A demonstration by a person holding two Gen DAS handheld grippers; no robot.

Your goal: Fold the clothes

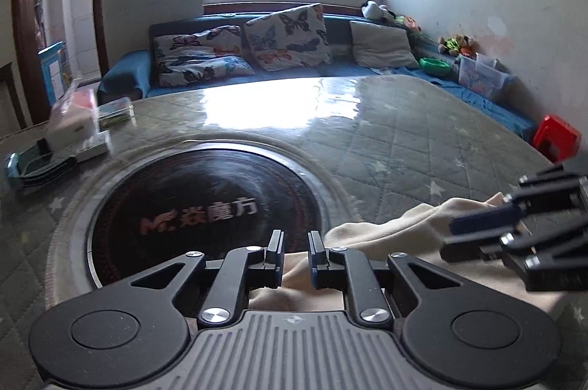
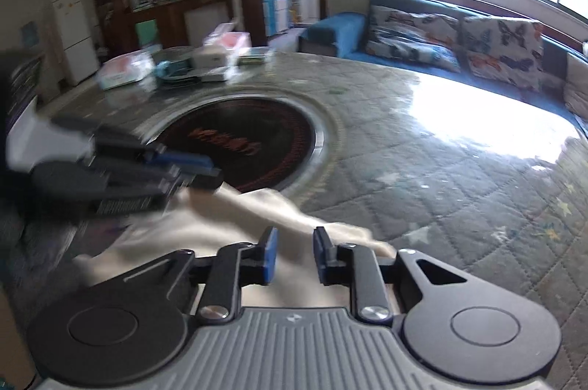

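left gripper (image 1: 296,256): fingers parted a small gap, nothing clamped between the blue pads; cream cloth shows through the gap, below the tips.
right gripper (image 2: 294,256): same, small gap open, pads not closed on anything; cloth lies under and between the fingers.
cream garment (image 1: 389,228): bunched on the table, running from under the left fingers across to the right gripper's tips. In the right wrist view the fabric (image 2: 264,206) stretches from that gripper's fingers up-left to the left gripper's tips.
contact: cannot tell whether either gripper's pads actually touch the cloth; left gripper is motion-blurred in the right wrist view.
gripper spacing: near each other, both over the same garment, angled toward one another.
table (image 1: 404,140): quilted grey-green cover with stars under a glossy sheet, strong window glare ahead of the fingers.
round black plate (image 1: 205,202): set into the table just ahead of the left fingertips, red lettering on it.
boxes (image 1: 77,129): ahead and left of the left fingers, well apart from the cloth.
sofa (image 1: 330,59): blue, beyond the table, with butterfly cushions.
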